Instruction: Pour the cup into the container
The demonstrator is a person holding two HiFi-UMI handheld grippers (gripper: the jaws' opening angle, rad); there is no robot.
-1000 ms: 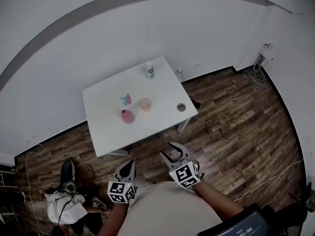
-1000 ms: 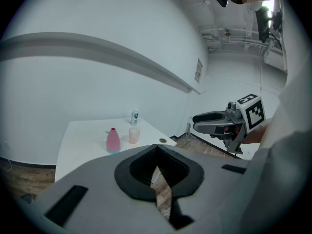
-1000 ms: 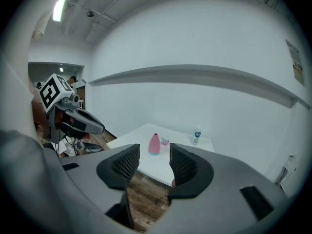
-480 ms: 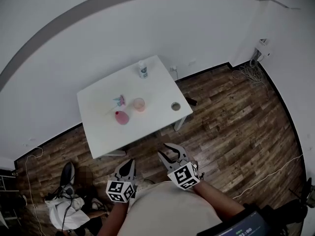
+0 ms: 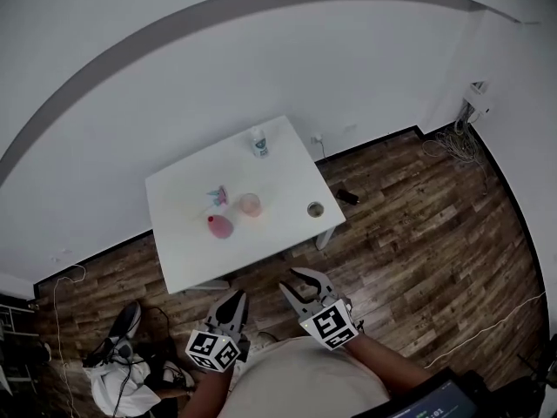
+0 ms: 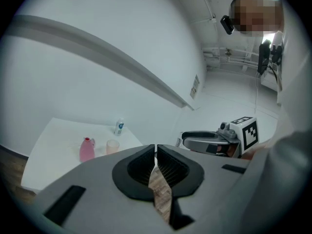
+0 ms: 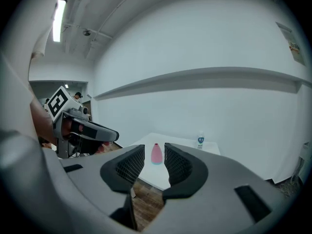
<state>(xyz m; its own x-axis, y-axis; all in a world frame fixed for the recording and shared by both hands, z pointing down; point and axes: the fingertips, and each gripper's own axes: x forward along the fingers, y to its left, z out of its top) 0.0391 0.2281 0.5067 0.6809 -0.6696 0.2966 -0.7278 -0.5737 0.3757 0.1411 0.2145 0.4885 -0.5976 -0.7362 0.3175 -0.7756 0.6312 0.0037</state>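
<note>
The blue label on the small clear bottle [image 5: 259, 143] is showing print too small to read. Well ahead of both grippers, the translucent pink cup [image 5: 251, 204] is standing on the white square surface [image 5: 187, 255], between a pink bottle [image 5: 220, 225] and the small round container [image 5: 315, 209]. The left gripper [image 5: 233, 300] is holding its jaws together, empty. The right gripper [image 5: 300, 280] has just been closing and is standing slightly apart on nothing. A wood-plank floor [image 5: 418, 225] is lying beneath, with white walls [image 5: 261, 50] behind.
</note>
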